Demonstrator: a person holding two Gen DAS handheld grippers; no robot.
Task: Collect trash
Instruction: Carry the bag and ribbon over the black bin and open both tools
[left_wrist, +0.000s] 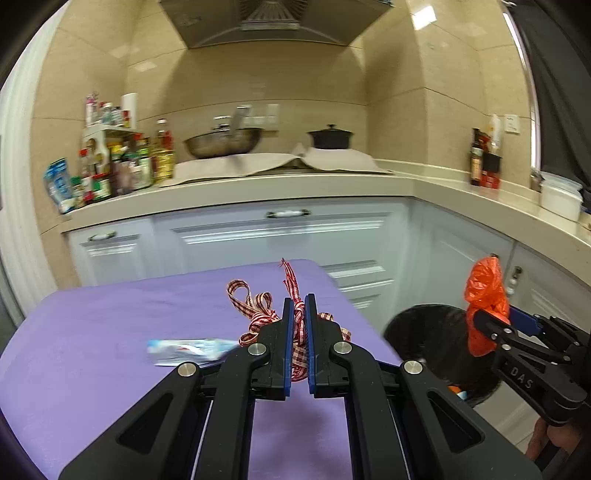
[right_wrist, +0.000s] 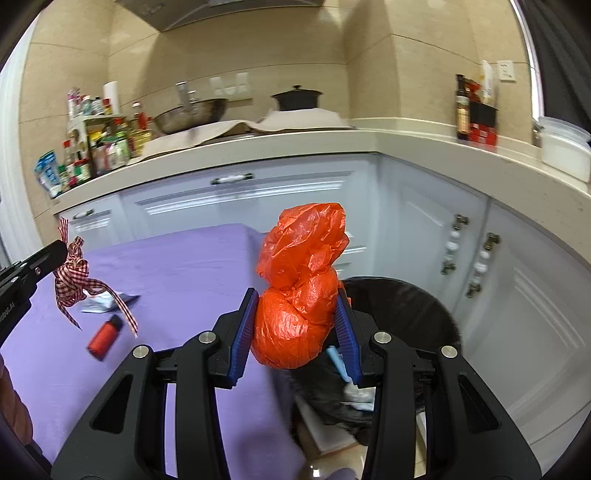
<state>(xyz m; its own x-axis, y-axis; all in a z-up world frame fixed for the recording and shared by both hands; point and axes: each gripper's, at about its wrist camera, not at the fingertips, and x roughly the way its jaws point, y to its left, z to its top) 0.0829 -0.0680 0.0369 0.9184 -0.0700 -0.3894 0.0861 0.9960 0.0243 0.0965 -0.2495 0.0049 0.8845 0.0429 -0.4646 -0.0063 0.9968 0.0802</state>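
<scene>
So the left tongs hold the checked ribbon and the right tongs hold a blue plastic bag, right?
Not quite: the crumpled plastic bag in the right tongs is orange-red, not blue, as the right wrist view shows. The left tongs do hold the red-and-white checked ribbon.

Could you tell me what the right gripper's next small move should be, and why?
Probably carry the orange bag a little further right and release it, since the right gripper grips it at the rim of the black bin, not yet over its opening.

Ribbon (left_wrist: 295, 325) between left jaws, above worktop (left_wrist: 110, 314); wrapper (left_wrist: 192, 350) on worktop, left of them. Knotted bag (right_wrist: 299, 302) between right jaws, bin (right_wrist: 406, 314) just beyond, lighter (right_wrist: 105, 334) left.
</scene>
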